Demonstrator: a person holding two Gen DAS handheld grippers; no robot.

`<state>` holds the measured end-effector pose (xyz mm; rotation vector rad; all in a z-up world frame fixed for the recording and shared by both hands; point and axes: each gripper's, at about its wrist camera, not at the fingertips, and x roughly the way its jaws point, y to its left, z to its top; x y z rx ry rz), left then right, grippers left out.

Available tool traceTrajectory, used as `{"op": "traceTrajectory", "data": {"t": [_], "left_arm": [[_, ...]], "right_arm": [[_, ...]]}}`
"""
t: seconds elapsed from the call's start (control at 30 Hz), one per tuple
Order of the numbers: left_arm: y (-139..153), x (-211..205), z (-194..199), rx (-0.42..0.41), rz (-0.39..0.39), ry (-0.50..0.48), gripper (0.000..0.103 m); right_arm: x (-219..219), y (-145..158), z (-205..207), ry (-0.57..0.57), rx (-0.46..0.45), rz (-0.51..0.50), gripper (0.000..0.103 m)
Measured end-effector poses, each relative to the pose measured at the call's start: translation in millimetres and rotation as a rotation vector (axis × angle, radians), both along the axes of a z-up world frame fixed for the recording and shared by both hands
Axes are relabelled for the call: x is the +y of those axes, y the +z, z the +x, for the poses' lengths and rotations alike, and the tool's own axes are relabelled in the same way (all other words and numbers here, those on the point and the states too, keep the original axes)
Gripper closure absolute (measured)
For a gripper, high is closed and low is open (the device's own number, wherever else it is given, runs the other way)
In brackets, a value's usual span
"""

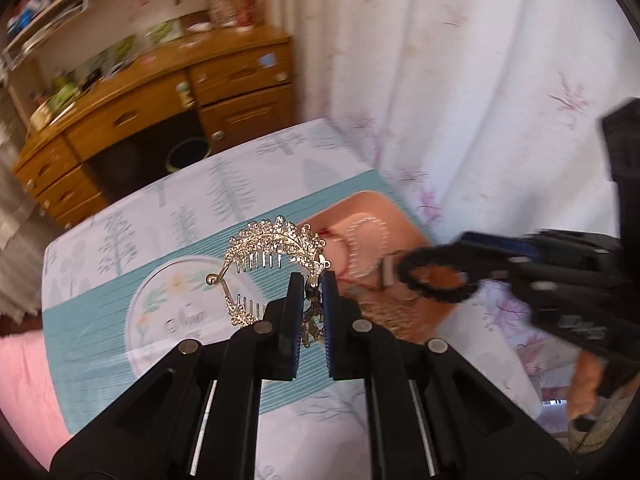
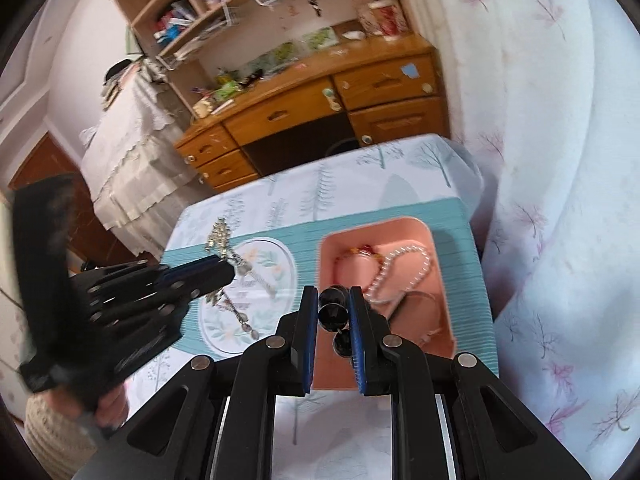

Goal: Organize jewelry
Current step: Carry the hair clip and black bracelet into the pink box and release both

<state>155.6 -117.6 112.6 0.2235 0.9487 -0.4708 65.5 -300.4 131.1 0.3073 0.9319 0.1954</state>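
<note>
My left gripper (image 1: 312,280) is shut on a gold rhinestone hair comb (image 1: 272,248), held above the teal placemat (image 1: 92,344). It also shows in the right wrist view (image 2: 228,270) with the comb (image 2: 218,236) hanging from it. My right gripper (image 2: 334,292) is shut on a black bead bracelet (image 2: 332,308), held over the pink tray (image 2: 444,280). In the left wrist view the bracelet (image 1: 436,276) hangs as a loop from the right gripper (image 1: 468,256). A pearl necklace (image 2: 404,268) and a red bead bracelet (image 2: 360,252) lie in the tray.
The small table has a tree-print cloth (image 2: 360,176). A wooden desk with drawers (image 2: 320,112) stands behind it, and a white flowered curtain (image 2: 560,160) hangs at the right. A waste bin (image 1: 188,154) sits under the desk.
</note>
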Motion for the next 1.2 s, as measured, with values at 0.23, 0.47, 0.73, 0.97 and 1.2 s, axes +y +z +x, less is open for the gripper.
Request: {"op": "traceTrajectory", "data": {"t": [0.23,0.47,0.73,0.97,1.2], "left_arm": [[-5,-48,0,-0.017,0.015,-0.046,0.096],[-36,-71,28,0.036,0.014,-0.02,0.096],[-76,-77,52,0.097,0.049,0.009,0.096],[-98,-79,63,0.107,0.088,0.028,0.096],[-102,-79,77,0.085,0.08,0.041,0.095]], "right_arm": [[-16,-49,18,0.001,0.106,0.067,0.088],[-19,-79,28,-0.019,0.137,0.009,0.084],[-35,-87,24,-0.067,0.122,0.002,0.081],[-37,-87,18,-0.065,0.12,0.011,0.081],[-31,-90,16,-0.058,0.13,0.018,0.081]]}}
